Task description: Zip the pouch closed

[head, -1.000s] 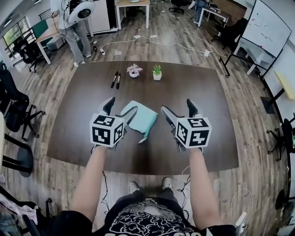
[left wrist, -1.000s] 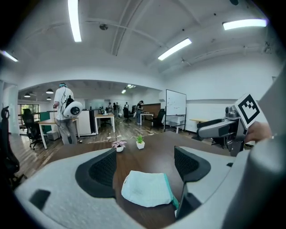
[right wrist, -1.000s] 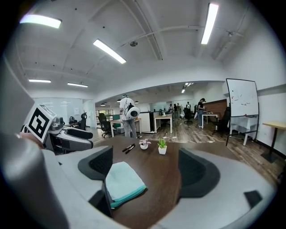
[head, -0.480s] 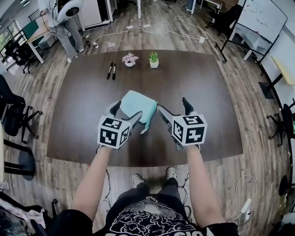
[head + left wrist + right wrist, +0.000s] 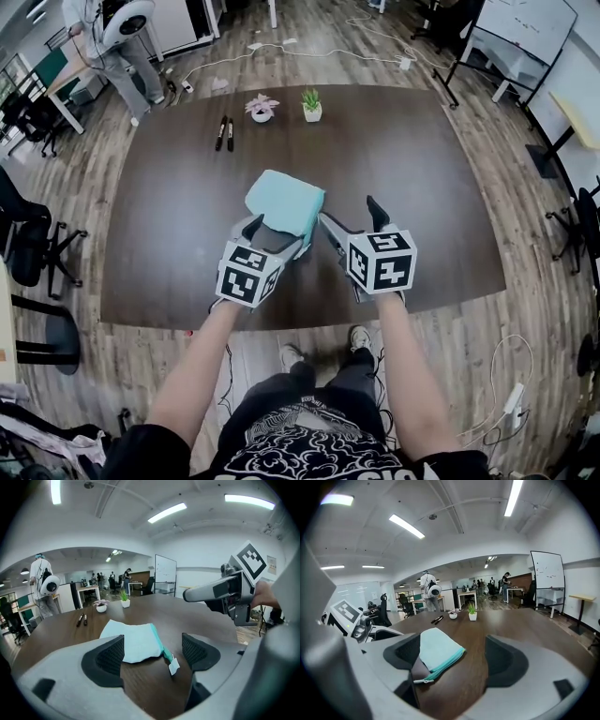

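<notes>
The step in hand looks to be the approach: one gripper has to get onto the pouch's cloth and the other onto the zipper pull. The light-blue pouch (image 5: 286,202) lies flat on the dark desk (image 5: 422,178) in the middle of the head view. Its teal zipper (image 5: 446,664) runs along the edge that faces the lower right.

To do this well, the left gripper (image 5: 274,236) should pinch the cloth close beside the zipper's near end so the pouch cannot slide. The right gripper (image 5: 349,214) should take only the small whitish pull tab (image 5: 421,681). It should then draw the tab straight along the teeth, low and parallel to the desk. How much of the zipper stands open I cannot tell; a dark patch beside the tab may be the mouth.

The left fingers (image 5: 108,658) are released and wide apart. The pouch's near corner and the tab lie on the desk in the gap between them, with nothing pressed. The right fingers (image 5: 505,663) are also released. They have just been closing a little, with the pouch's corner in view between them but untouched.

Both forearms reach up from the bottom of the head view, and the grippers sit side by side, tilted down toward the desk. The left is at the pouch's lower-left corner and the right is just beside its lower-right edge.
</notes>
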Demonstrator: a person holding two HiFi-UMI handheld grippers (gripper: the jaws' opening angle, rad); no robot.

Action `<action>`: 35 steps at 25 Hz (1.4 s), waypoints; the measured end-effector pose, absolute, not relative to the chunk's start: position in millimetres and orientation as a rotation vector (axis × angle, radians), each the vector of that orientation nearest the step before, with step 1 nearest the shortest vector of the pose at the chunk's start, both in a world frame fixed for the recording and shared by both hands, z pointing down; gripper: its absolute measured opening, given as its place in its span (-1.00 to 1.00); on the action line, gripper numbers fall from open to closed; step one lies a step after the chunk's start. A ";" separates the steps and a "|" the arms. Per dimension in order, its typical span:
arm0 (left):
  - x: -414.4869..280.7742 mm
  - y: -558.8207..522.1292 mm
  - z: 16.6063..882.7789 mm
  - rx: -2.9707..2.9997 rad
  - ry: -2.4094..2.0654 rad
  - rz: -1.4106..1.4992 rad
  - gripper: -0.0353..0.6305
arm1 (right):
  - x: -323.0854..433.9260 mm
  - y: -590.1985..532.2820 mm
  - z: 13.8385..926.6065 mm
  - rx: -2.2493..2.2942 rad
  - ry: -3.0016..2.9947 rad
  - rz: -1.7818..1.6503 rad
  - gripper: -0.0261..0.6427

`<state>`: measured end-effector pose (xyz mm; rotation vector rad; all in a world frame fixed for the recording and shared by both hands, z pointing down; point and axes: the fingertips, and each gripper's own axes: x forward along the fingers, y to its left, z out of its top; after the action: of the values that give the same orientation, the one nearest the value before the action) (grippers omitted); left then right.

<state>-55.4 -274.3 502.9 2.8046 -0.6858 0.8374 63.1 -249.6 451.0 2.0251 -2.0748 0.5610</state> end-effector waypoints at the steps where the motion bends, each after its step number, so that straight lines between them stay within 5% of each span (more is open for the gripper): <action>1: -54.7 -271.3 507.2 2.806 -0.670 0.847 0.22 | 61.6 -248.5 452.6 2.029 -2.073 0.564 0.36; 17: -34.3 -233.8 571.0 2.780 -0.466 1.030 0.21 | 53.4 -236.9 487.2 2.056 -2.041 0.636 0.28; 21: -35.1 -235.3 578.4 2.796 -0.485 1.055 -0.23 | 55.6 -235.0 490.9 2.053 -2.040 0.645 0.28; 35: -34.8 -227.7 595.3 2.769 -0.421 1.150 -0.51 | 58.2 -234.9 497.2 2.049 -2.035 0.670 0.27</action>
<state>-34.8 -227.7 595.3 2.7686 -0.4212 1.1503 58.2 -234.9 497.2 2.0491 -2.0355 0.6701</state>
